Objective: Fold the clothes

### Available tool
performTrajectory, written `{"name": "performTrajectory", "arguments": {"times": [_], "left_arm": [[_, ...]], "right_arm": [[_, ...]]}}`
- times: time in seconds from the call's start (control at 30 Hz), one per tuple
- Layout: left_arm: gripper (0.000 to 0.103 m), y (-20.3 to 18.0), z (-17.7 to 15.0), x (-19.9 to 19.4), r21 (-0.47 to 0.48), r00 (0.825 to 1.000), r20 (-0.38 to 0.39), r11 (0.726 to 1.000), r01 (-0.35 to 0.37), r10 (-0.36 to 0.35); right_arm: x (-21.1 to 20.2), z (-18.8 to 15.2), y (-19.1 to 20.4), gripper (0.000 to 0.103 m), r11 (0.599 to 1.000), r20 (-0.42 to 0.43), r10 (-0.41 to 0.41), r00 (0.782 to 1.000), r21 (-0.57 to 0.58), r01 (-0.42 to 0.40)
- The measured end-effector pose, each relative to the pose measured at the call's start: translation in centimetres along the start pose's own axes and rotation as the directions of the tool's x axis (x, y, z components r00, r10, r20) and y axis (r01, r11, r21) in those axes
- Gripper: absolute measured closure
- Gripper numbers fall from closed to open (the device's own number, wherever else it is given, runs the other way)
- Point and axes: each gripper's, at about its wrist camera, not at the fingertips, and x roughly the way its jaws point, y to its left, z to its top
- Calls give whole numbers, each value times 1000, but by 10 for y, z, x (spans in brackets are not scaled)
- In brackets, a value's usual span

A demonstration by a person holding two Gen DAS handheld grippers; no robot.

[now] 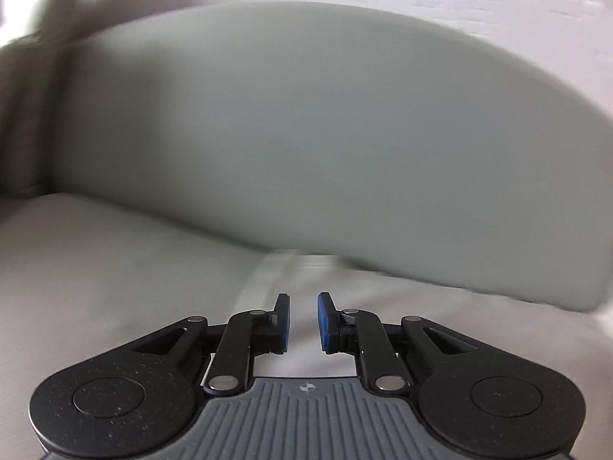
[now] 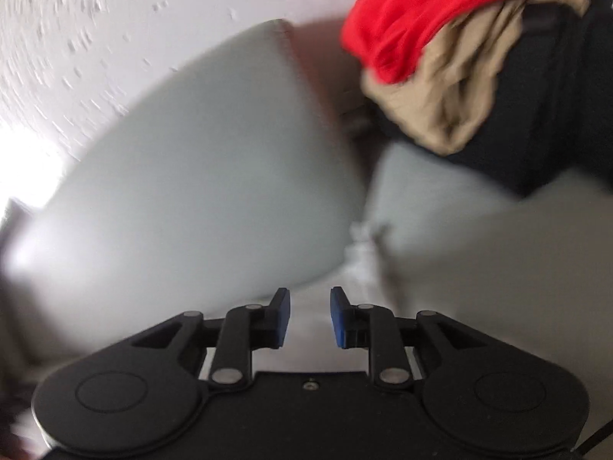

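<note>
Clothes lie in two places. A heap of a red garment (image 2: 421,19), a tan garment (image 2: 459,103) and a dark garment (image 2: 544,122) sits ahead and to the right of the right gripper (image 2: 309,316), well beyond its fingers, on the grey sofa (image 2: 191,176). A pale cloth (image 1: 364,329) lies flat on the seat under and just ahead of the left gripper (image 1: 303,320); one edge or fold line runs away from the left finger toward the back cushion (image 1: 306,134).

Both pairs of fingers stand apart with nothing between them.

Handling, as judged: all pieces look light, soft and limp, so they should sag and bunch when lifted; none looks fragile. The flat cloth is best pinched at an edge or corner, the heaped pieces at a loose outer fold, one at a time, since layers may drag together.

Motion blur softens both views. What kind of garment each piece is cannot be told. The heap is cut off at the top and right rim of the right view, and the flat cloth's far edge is smeared where it meets the cushion. Whether that cloth is already folded cannot be told.
</note>
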Motion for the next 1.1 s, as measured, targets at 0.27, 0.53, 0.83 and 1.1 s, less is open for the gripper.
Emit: {"name": "performTrajectory", "arguments": {"times": [0.27, 0.53, 0.83, 1.1], "left_arm": [[83, -4, 10, 25, 127, 998, 38, 991, -47, 42], [90, 60, 17, 39, 38, 868, 118, 871, -489, 482], [85, 79, 17, -60, 2, 821, 94, 824, -566, 563], [66, 38, 4, -269, -63, 894, 194, 915, -399, 403]], "right_arm": [[33, 8, -3, 103, 992, -71, 126, 989, 35, -124], [16, 12, -8, 103, 933, 244, -305, 920, -119, 341], [-44, 25, 36, 91, 926, 253, -319, 913, -122, 357], [-227, -18, 119, 72, 969, 404, -97, 910, -172, 179]]}}
